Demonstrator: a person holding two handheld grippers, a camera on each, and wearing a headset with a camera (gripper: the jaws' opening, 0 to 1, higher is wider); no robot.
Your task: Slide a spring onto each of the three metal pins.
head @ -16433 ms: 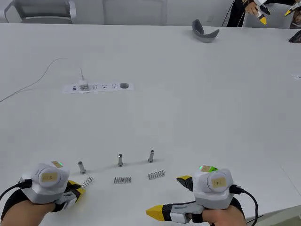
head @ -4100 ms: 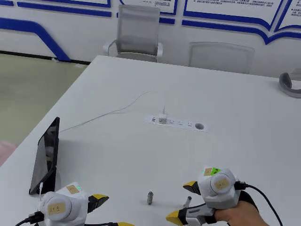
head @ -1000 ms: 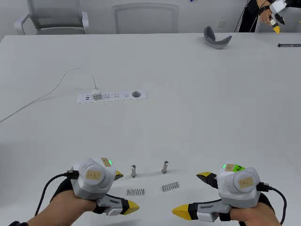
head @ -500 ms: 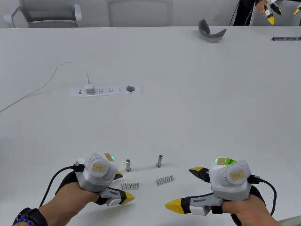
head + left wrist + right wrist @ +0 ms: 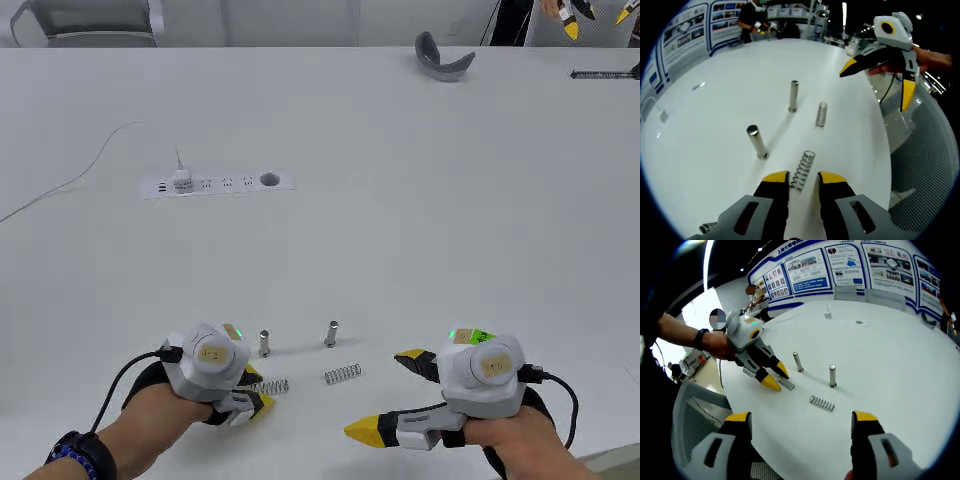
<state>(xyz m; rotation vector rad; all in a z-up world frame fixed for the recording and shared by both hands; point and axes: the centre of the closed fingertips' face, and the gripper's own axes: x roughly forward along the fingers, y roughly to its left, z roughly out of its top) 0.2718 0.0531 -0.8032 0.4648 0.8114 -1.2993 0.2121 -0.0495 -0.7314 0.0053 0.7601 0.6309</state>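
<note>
Left gripper (image 5: 803,176) advanced, parted astride spring (image 5: 805,162); right gripper (image 5: 800,417) wide apart; pin (image 5: 756,141) beside.

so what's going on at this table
A person holds a gripper in each hand over a white table. The left gripper has its jaws slightly apart around the end of a spring lying flat, not yet closed on it. A nearer pin and a farther pin stand bare, a second spring beside them. The right gripper hangs wide open, holding nothing.

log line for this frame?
left gripper: open, astride spring end | right gripper: open, hovering | two pins bare
</note>
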